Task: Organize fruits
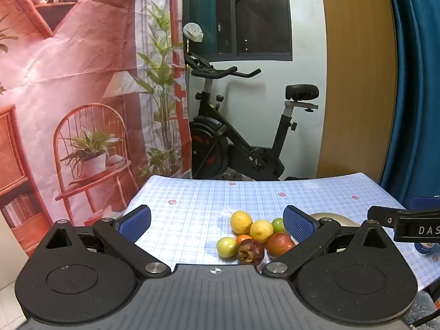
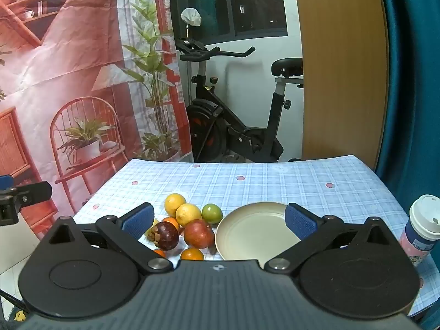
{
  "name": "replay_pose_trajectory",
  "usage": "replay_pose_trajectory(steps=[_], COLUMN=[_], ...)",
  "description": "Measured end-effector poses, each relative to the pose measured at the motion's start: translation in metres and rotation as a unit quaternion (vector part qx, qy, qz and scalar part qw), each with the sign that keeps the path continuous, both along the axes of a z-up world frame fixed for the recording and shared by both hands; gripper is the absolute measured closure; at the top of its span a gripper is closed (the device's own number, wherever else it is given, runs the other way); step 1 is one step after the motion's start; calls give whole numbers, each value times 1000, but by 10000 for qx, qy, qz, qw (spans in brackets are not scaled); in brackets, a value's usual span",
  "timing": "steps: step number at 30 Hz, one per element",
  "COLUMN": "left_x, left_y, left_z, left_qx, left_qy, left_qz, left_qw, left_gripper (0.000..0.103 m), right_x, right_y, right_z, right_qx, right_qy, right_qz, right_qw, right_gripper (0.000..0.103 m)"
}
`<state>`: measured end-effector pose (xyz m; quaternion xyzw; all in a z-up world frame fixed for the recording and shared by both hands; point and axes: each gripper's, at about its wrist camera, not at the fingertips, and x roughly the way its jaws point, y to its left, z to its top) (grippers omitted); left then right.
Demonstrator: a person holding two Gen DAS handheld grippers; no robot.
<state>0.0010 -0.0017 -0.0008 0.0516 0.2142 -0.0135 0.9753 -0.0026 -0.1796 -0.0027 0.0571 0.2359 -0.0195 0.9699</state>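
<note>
While hovering above the near edge of the table [image 2: 302,181], left hand-held gripper [image 1: 217,221] and right hand-held gripper [image 2: 220,218] both spread to full width, nothing between the blue pads. Fruits heaped in one cluster on the checked cloth: two lemons [image 2: 188,214] touching, green fruit [image 2: 212,213] behind a red apple [image 2: 198,233], dark mangosteen [image 2: 165,235] to the apple's left, small oranges [image 2: 192,254] nearest. Cream plate [image 2: 255,233] bare, just right of the apple. Lidded cup [image 2: 422,224] at the table's right edge.
</note>
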Motion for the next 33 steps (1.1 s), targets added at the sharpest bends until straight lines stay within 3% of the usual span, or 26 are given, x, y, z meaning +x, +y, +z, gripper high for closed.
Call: replay_pose_trajectory(steps=[33], left_x=[0], left_y=[3], left_z=[0], left_qx=[-64], left_qy=[-27], left_qz=[47], left_qw=[10000], left_gripper=[0], right_x=[-1], right_y=[1], right_z=[-1], right_qx=[-43], right_qy=[17], right_qz=[-23], right_qw=[10000], right_gripper=[0])
